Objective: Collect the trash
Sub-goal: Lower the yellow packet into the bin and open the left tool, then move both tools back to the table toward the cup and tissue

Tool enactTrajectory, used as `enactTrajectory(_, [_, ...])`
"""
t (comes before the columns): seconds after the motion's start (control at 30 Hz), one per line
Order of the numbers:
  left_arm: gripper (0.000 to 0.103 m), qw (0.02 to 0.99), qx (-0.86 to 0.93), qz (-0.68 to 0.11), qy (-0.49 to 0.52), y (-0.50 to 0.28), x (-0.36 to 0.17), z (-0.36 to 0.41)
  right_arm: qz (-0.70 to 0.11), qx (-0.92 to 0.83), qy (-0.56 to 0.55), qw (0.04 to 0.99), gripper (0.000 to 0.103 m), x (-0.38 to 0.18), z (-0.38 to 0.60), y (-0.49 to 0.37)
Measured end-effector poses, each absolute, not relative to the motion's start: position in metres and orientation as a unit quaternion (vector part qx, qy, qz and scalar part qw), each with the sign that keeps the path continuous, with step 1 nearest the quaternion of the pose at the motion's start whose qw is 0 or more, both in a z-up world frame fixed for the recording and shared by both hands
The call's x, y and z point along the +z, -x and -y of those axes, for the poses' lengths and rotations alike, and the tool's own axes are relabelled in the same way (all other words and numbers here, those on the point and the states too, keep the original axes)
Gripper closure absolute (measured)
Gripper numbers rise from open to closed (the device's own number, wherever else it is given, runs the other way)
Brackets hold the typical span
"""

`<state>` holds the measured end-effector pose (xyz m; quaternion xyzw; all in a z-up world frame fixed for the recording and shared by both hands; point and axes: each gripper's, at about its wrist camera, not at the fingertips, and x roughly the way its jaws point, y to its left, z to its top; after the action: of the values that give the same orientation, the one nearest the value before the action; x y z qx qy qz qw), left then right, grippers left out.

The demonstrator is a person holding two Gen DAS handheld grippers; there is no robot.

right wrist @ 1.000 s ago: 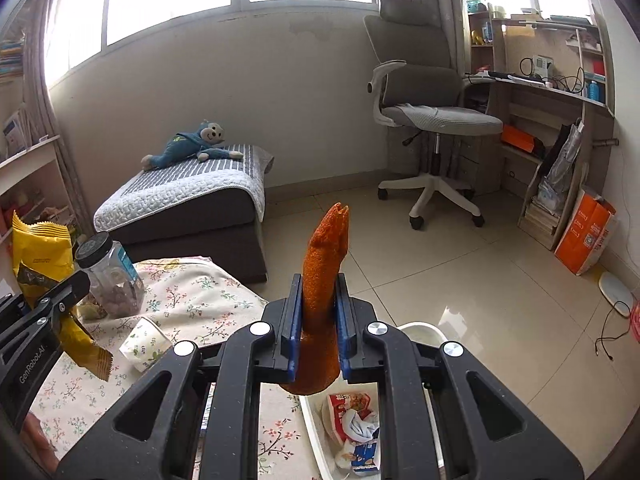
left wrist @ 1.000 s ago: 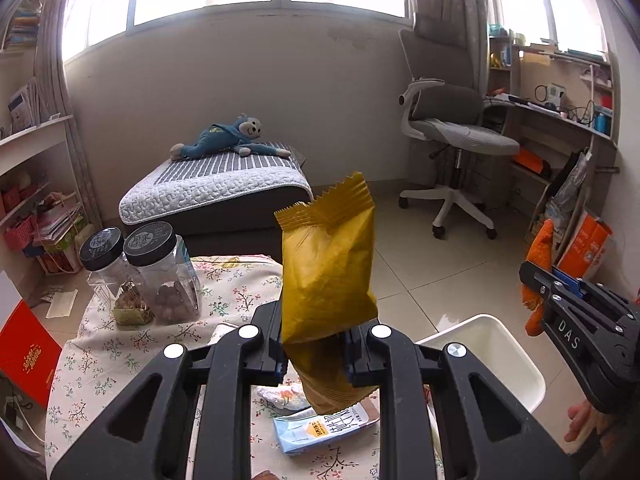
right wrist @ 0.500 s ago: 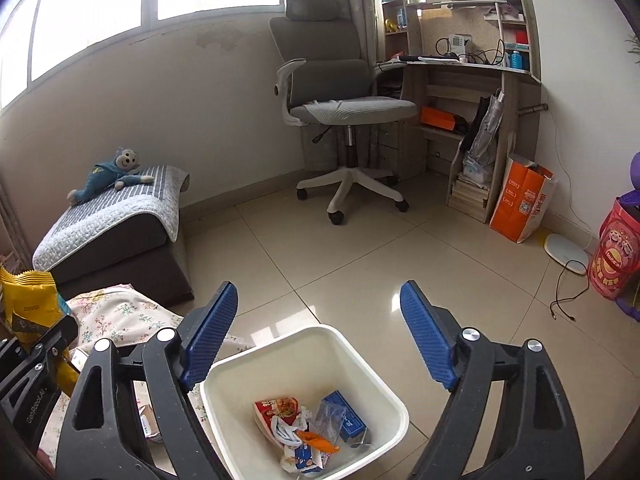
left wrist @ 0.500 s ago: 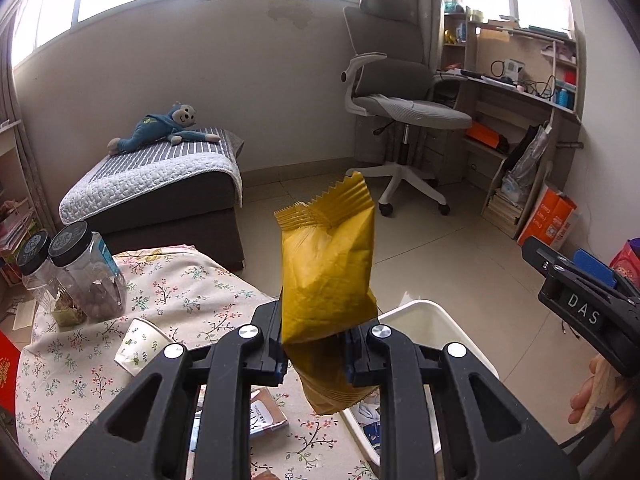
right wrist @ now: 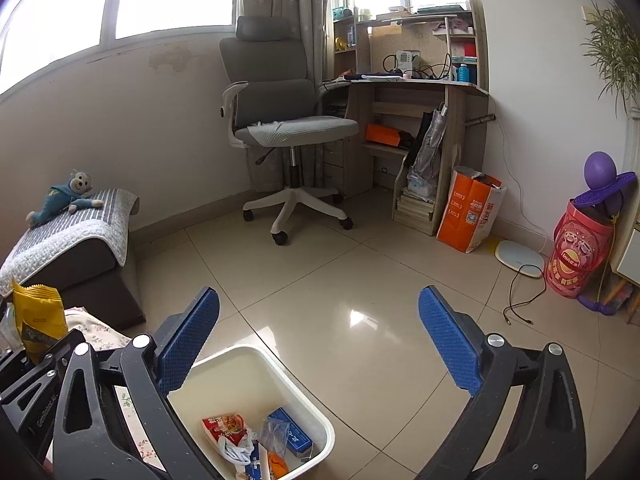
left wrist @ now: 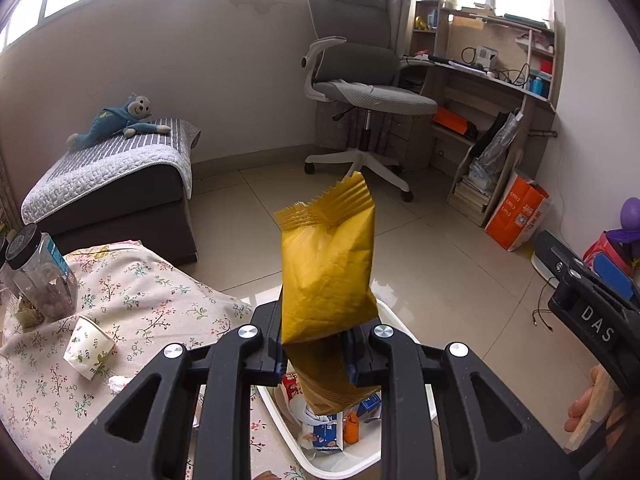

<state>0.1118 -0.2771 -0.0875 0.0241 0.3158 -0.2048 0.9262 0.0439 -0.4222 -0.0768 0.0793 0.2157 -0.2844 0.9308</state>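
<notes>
Since a second ago, the right gripper (right wrist: 320,344) has let go of its orange wrapper – its jaws have just been opening and are now standing wide with nothing between the blue pads (right wrist: 188,340) – and both views have been swinging off the flowered table (left wrist: 132,300) toward the white bin (right wrist: 280,376).

Meanwhile the left gripper (left wrist: 316,354) is pinching the yellow snack bag (left wrist: 328,272) low down, jaws pressed almost together on it, so the bag is standing up above the fingers while its crumpled lower end is hanging over the bin's open mouth, where the other wrappers (right wrist: 240,440) are already lying.

To drop it cleanly, the left hand is probably best centring the bag's hanging end over the middle of the bin rather than the near rim, then spreading fully – a light, puffy bag may be drifting sideways as it falls. A paper cup (left wrist: 90,346) is waiting on the table.
</notes>
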Motion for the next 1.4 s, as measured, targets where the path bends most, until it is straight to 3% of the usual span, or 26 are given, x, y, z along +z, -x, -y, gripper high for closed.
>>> enactTrajectory(0.03, [0.076, 0.924, -0.211, -0.318, -0.023, -0.113, -0.087, 0.282, -0.214, -0.289, -0.081, 0.929, 0.007, -0.077, 0.424, -0.042])
enactTrajectory(0.13, [0.039, 0.919, -0.225, -0.324, -0.016, -0.115, -0.084, 0.293, -0.212, -0.302, -0.085, 0.926, 0.007, -0.077, 0.432, -0.039])
enactTrajectory(0.17, [0.032, 0.92, -0.224, -0.322, -0.015, -0.115, -0.083, 0.295, -0.211, -0.305, -0.087, 0.925, 0.007, -0.076, 0.434, -0.037])
enactTrajectory(0.63, [0.014, 0.943, -0.181, -0.278, -0.042, -0.1, -0.07, 0.289, -0.198, -0.317, -0.079, 0.924, 0.007, -0.075, 0.427, -0.027])
enactTrajectory(1.4, [0.014, 0.954, -0.091, -0.284, -0.041, -0.096, -0.078, 0.196, -0.228, -0.225, -0.022, 0.947, 0.007, -0.077, 0.34, -0.053])
